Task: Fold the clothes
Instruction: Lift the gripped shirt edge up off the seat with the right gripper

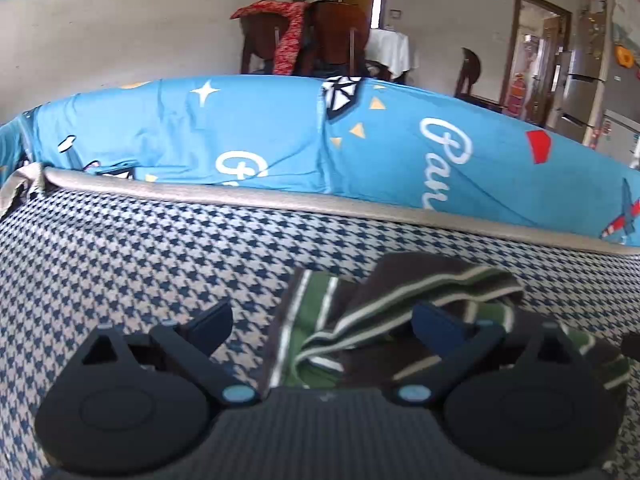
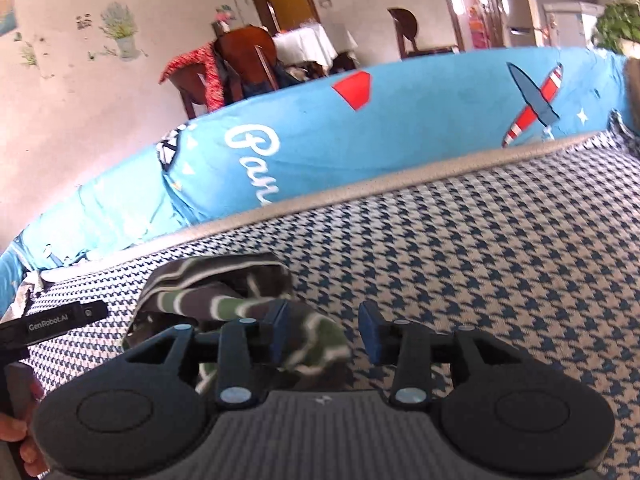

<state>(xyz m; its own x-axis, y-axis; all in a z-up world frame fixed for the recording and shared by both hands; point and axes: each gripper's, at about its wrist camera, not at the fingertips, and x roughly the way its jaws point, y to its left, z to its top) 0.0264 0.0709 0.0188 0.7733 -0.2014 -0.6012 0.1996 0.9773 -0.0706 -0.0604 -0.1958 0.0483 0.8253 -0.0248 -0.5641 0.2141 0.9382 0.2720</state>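
Spreading across the near scene, a blue-and-white houndstooth fabric surface [image 1: 120, 248] carries a crumpled brown garment with green and white stripes [image 1: 360, 312], bordered far by a bright blue printed cushion [image 1: 260, 132]. The left gripper [image 1: 320, 320] stands wide around the garment; the right gripper [image 2: 322, 332], partly parted, grips nothing, garment at its left finger.

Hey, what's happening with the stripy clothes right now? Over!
Left gripper open. Right gripper open. Striped garment bunched on checked cover, ungripped. Nothing blocking.
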